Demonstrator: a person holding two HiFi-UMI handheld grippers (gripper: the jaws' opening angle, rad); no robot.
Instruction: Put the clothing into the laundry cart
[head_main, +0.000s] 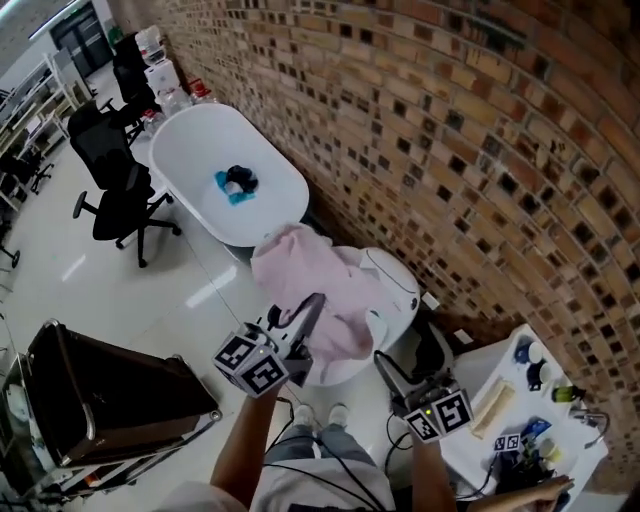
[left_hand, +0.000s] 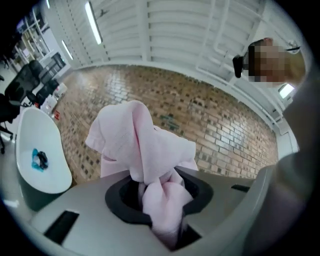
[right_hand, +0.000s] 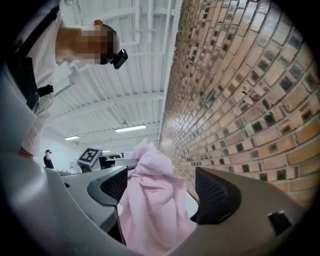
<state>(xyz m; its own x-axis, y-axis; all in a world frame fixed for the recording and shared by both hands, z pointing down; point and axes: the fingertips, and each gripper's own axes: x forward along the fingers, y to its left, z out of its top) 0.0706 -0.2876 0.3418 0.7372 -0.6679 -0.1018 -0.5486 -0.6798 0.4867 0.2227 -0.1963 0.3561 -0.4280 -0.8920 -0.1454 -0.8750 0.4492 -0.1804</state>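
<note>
Clothing (head_main: 320, 280), pink stuff, is pinched tight in the left gripper (left_hand: 160, 192). Right gripper (right_hand: 160, 187) jaws are spread apart, cloth loose between.

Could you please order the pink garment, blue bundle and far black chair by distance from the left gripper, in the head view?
1. pink garment, held by the left gripper.
2. blue bundle, on the white table beyond.
3. far black chair, top left.

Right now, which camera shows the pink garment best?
The head view: the pink garment shows whole, hanging from the left gripper, which is shut on it. The left gripper view shows it bunched close up at the jaws; the right gripper view shows part of it between the right gripper's parted jaws.
</note>
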